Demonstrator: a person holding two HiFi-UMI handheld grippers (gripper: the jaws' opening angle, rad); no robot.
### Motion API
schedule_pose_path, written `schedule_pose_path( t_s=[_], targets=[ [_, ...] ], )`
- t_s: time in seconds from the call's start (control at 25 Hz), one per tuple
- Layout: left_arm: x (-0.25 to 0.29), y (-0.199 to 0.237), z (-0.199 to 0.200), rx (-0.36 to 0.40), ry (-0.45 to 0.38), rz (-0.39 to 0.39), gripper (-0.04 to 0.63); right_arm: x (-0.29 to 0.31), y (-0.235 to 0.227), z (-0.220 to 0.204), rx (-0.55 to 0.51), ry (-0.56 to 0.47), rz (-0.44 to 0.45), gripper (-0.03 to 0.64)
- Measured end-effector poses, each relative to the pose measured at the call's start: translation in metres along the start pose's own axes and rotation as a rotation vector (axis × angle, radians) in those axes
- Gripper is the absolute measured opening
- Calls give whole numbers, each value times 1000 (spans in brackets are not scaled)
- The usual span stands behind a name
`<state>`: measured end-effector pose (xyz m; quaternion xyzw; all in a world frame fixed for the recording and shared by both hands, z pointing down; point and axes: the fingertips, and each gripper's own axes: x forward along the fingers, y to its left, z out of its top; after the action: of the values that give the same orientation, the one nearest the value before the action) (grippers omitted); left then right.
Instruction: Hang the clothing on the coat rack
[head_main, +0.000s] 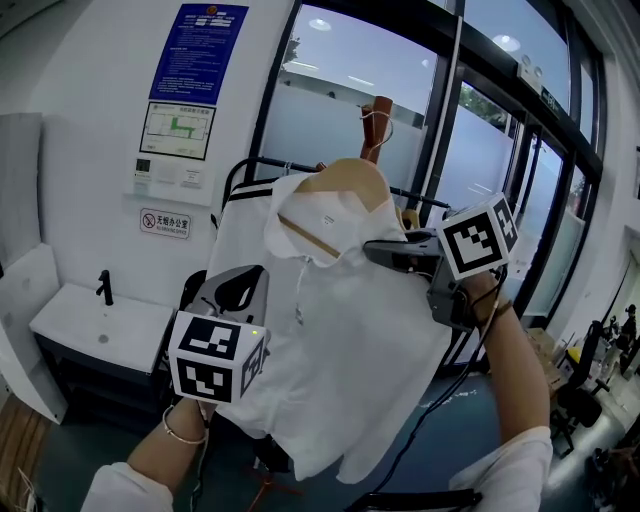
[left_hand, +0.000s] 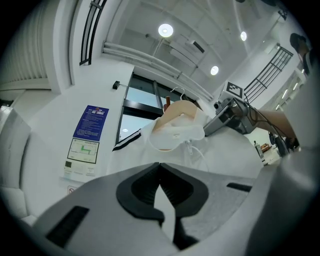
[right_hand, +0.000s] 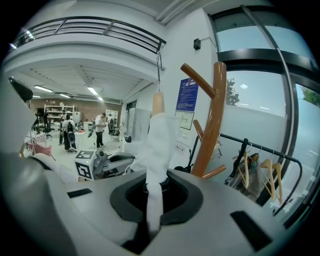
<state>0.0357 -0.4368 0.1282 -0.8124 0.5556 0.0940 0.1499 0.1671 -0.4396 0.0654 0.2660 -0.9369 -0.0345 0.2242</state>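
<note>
A white shirt (head_main: 340, 340) hangs on a wooden hanger (head_main: 345, 180), held up in front of the brown wooden coat rack (head_main: 378, 125). My right gripper (head_main: 385, 250) is shut on the shirt's shoulder fabric near the collar. In the right gripper view the white cloth (right_hand: 159, 145) runs up between the jaws to the hanger's neck (right_hand: 158, 102), with the coat rack (right_hand: 215, 115) just to the right. My left gripper (head_main: 240, 285) is shut on the shirt's left side. The left gripper view shows a strip of white cloth pinched at the left gripper (left_hand: 160, 172), with the hanger (left_hand: 177, 112) above.
A black clothes rail (right_hand: 272, 172) with spare hangers stands behind the coat rack. A white basin counter (head_main: 100, 320) sits at the lower left under wall posters (head_main: 195, 60). Tall windows fill the right. Several people (right_hand: 67, 132) stand far off in the room.
</note>
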Motion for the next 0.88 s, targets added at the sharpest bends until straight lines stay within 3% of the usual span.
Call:
schedule_pose_path(
  t_s=[0.56, 0.68, 0.88],
  targets=[
    [11, 8, 11, 39, -26, 30, 8, 4, -21, 20, 35, 3, -12, 28],
    [14, 12, 9, 34, -25, 34, 8, 11, -23, 28, 1, 6, 14, 28],
    [12, 16, 9, 26, -31, 44, 8, 11, -33, 26, 77, 5, -5, 28]
  ],
)
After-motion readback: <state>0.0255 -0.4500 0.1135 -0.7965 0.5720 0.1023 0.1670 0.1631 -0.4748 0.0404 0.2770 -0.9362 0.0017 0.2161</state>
